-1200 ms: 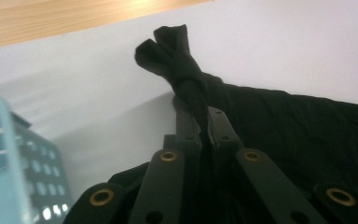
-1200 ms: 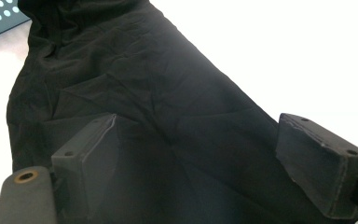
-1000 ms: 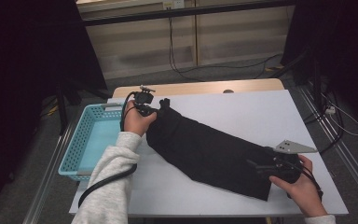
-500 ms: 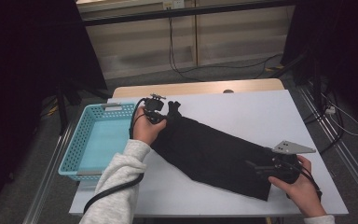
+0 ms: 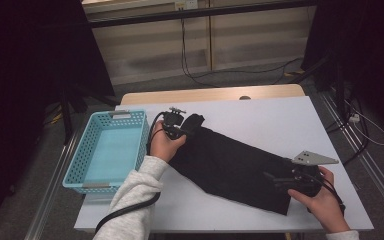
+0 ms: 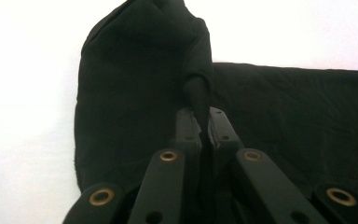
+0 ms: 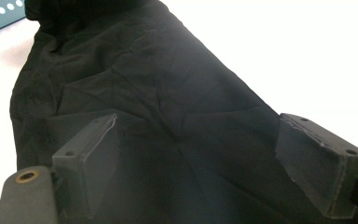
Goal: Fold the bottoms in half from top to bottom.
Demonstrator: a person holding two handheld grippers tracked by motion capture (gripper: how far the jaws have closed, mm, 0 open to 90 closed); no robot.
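A long black cloth (image 5: 230, 162) lies slantwise across the white table (image 5: 280, 120). My left gripper (image 5: 184, 128) is at the cloth's far left end, shut on a raised fold of it. In the left gripper view the jaws (image 6: 199, 116) pinch a narrow ridge of the black cloth (image 6: 135, 70), which bunches up beyond them. My right gripper (image 5: 276, 179) rests at the cloth's near right end and is open. Its two grey pads (image 7: 91, 158) stand wide apart over flat, creased cloth (image 7: 158, 79).
A light blue mesh basket (image 5: 77, 157) stands at the table's left edge, just left of my left hand. Bare white tabletop lies behind the cloth and along the near edge. Cables and dark stands sit on the floor beyond the table.
My left gripper has moved right and nearer with the cloth's end, drawing that end in over the cloth. The right gripper has kept still.
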